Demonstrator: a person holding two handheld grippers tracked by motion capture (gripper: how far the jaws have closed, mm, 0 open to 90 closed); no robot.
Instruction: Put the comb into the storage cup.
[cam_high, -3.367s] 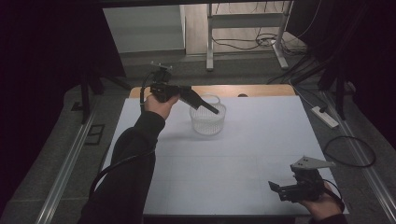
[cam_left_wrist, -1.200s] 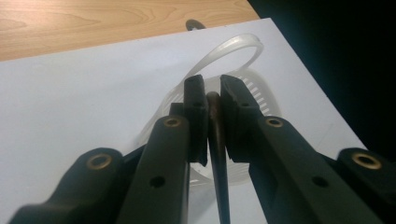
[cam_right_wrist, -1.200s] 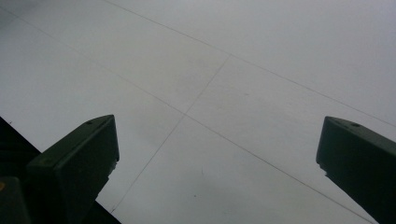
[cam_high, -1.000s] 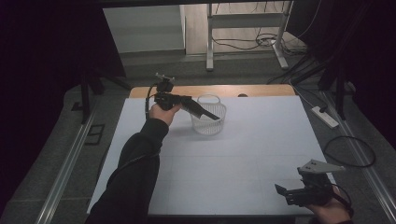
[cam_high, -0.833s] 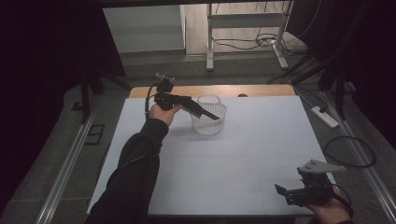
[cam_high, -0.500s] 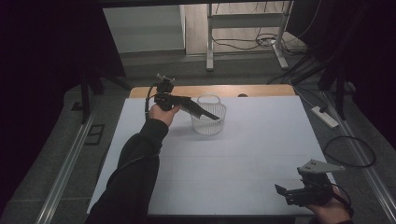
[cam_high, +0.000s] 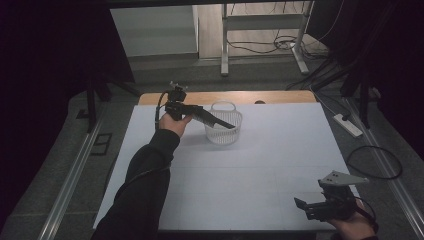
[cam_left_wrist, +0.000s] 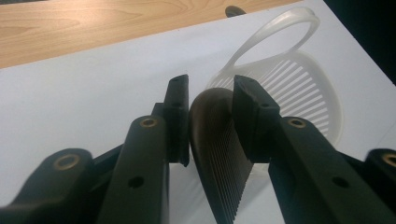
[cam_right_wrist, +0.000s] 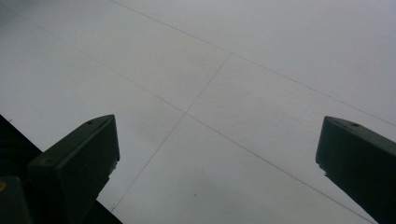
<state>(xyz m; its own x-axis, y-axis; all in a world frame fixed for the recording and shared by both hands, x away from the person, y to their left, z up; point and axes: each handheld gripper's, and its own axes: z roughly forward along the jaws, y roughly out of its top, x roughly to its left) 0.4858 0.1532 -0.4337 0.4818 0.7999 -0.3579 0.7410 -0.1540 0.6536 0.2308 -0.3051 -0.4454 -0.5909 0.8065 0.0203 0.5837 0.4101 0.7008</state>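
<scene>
So the left gripper (cam_left_wrist: 210, 100) has the dark comb (cam_left_wrist: 217, 154) right over the white basket (cam_high: 223, 129), jaws just easing apart, comb loose between them. Drop's basically underway. Right gripper (cam_high: 320, 209) sits wide open, empty, near the table's (cam_high: 280, 165) front edge.

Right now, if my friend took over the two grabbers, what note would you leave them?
Left gripper: its jaws have just been opening, with the dark comb between them, over the white basket at the far side of the table.
Right gripper: open, empty, at the near right corner.
Done: comb brought to the basket.
Left: let the comb drop in, probably, then draw the left gripper back.
</scene>
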